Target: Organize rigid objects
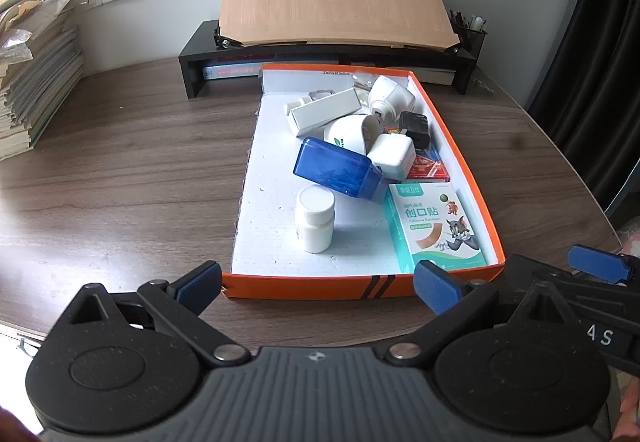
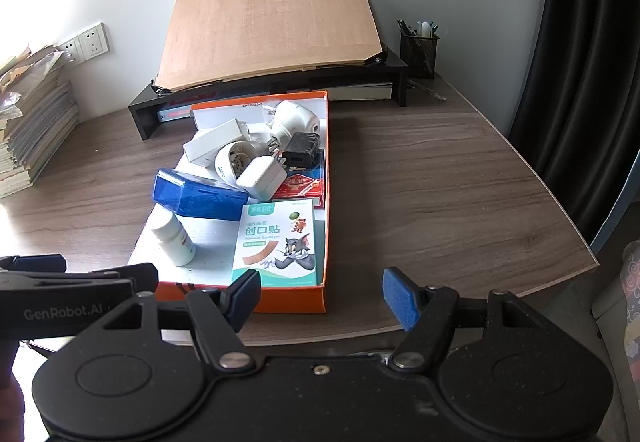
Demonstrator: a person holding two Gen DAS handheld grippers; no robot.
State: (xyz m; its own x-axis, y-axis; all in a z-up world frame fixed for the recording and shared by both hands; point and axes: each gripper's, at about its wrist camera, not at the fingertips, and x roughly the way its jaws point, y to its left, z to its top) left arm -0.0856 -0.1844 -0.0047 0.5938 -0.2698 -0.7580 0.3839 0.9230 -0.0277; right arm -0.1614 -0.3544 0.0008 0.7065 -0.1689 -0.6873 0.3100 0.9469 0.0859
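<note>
Left wrist view shows both claws, left (image 1: pixel 318 280) and right (image 2: pixel 320 294), released and empty near the box (image 1: pixel 320 288) of jumbled items, fitting either sorting's outset or its end.

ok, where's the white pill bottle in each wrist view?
Left wrist: pill bottle upright, lower centre, in the orange box's near left part.
Right wrist: pill bottle lower left, leaning in the picture.
Shared landmark: the blue case just behind it.
</note>
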